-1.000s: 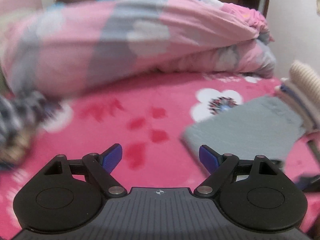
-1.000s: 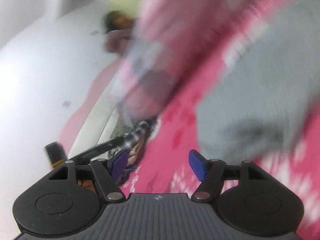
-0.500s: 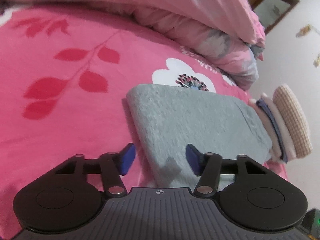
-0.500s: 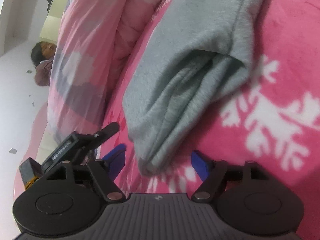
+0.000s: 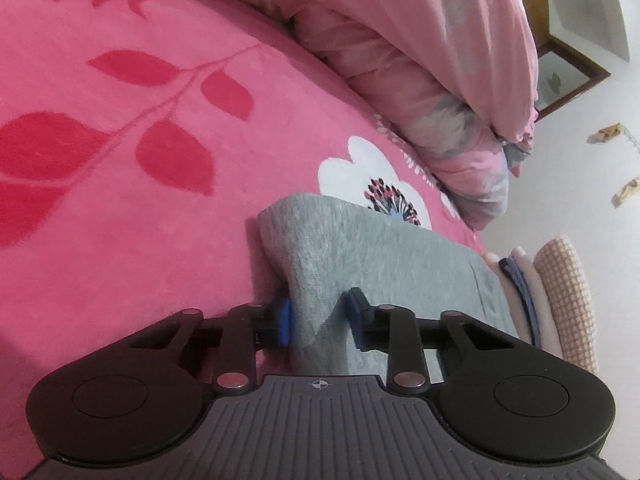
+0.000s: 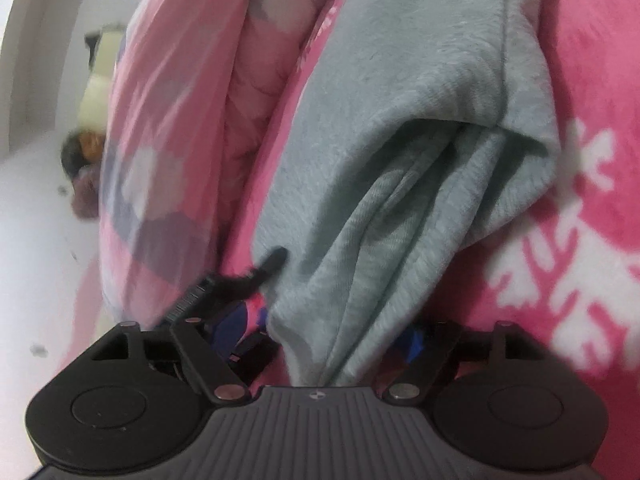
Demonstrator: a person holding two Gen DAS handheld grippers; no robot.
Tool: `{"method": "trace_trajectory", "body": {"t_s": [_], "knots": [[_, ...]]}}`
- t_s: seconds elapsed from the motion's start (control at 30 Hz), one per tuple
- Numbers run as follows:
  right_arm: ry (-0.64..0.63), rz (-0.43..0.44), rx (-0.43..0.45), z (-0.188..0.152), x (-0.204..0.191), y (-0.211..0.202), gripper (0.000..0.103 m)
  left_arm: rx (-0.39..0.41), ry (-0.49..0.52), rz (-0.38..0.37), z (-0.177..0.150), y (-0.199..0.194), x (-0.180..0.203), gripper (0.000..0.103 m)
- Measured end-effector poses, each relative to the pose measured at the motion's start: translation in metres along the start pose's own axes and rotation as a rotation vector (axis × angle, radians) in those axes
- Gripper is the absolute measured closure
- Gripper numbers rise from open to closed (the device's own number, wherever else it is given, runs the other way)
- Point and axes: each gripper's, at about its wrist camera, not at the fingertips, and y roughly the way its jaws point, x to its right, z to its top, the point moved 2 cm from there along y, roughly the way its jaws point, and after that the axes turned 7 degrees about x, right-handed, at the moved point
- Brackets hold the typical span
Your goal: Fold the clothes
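Observation:
A folded grey fleece garment (image 5: 400, 264) lies on the pink flowered bedspread (image 5: 120, 220). My left gripper (image 5: 320, 320) is shut on the garment's near left edge, and the cloth bunches between its blue pads (image 5: 283, 322). In the right wrist view the same grey garment (image 6: 400, 100) shows its thick layered end. My right gripper (image 6: 330, 332) stands open with that end between its fingers. The left gripper's black finger (image 6: 272, 260) touches the garment's left side there.
A rolled pink and grey quilt (image 5: 420, 40) lies along the bed behind the garment, and it also shows as the quilt (image 6: 172, 100) on the right wrist view's left. A stack of folded clothes (image 5: 560, 300) sits just right of the garment, by the white wall.
Both grippers moved in onto the grey garment. The left fingers closed on its edge. The right fingers kept their width while the garment's end slid between them.

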Motion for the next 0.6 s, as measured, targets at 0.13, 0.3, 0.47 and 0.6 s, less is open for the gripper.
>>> {"method": "trace_trajectory", "body": {"t_s": [0.13, 0.3, 0.47, 0.6], "knots": [[-0.036, -0.014, 0.023, -0.004, -0.005, 0.003, 0.027, 0.026, 0.012, 0.015, -0.001, 0.000, 0.006, 0.087], [-0.021, -0.046, 0.017, 0.003, 0.005, 0.008, 0.080, 0.058, 0.072, 0.055, -0.002, -0.002, 0.024, 0.094], [-0.020, -0.019, 0.022, 0.000, 0.010, 0.005, 0.087, 0.068, 0.061, 0.077, 0.002, -0.012, 0.034, 0.095], [-0.005, -0.013, 0.028, -0.003, 0.003, -0.002, 0.088, 0.081, 0.058, 0.081, 0.006, -0.036, 0.039, 0.095]]}}
